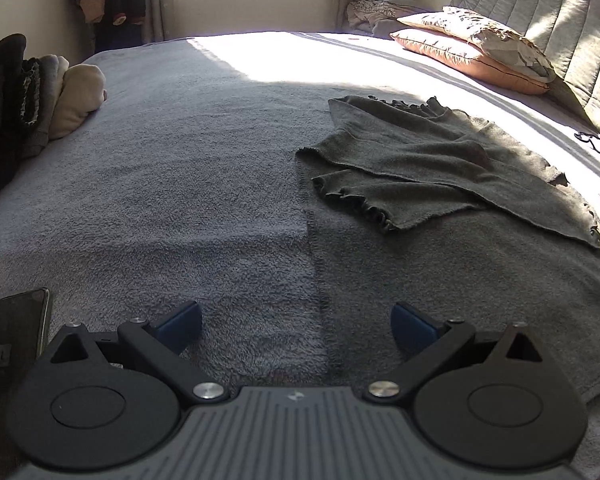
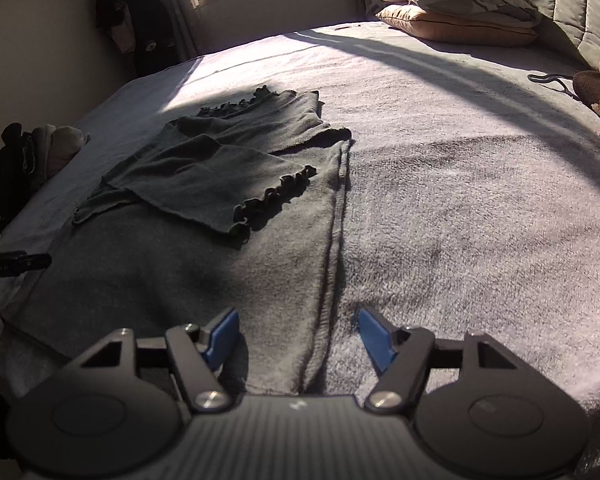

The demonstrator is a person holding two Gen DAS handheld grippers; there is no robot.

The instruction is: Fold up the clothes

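A dark grey knit top [image 1: 440, 184] with ruffled cuffs lies flat on the bed, its sleeves folded across the body. In the right wrist view the same top [image 2: 228, 184] lies ahead and left. My left gripper [image 1: 296, 326] is open and empty, low over the top's left side seam near the hem. My right gripper [image 2: 296, 334] is open and empty, its jaws standing either side of the top's right side seam near the hem.
The bed has a grey fleece blanket [image 1: 160, 160]. A stack of folded clothes [image 1: 40, 96] sits at the left edge. Pillows [image 1: 476, 48] lie against the headboard. A phone [image 1: 16, 328] lies near left. Small items [image 2: 596, 92] sit far right.
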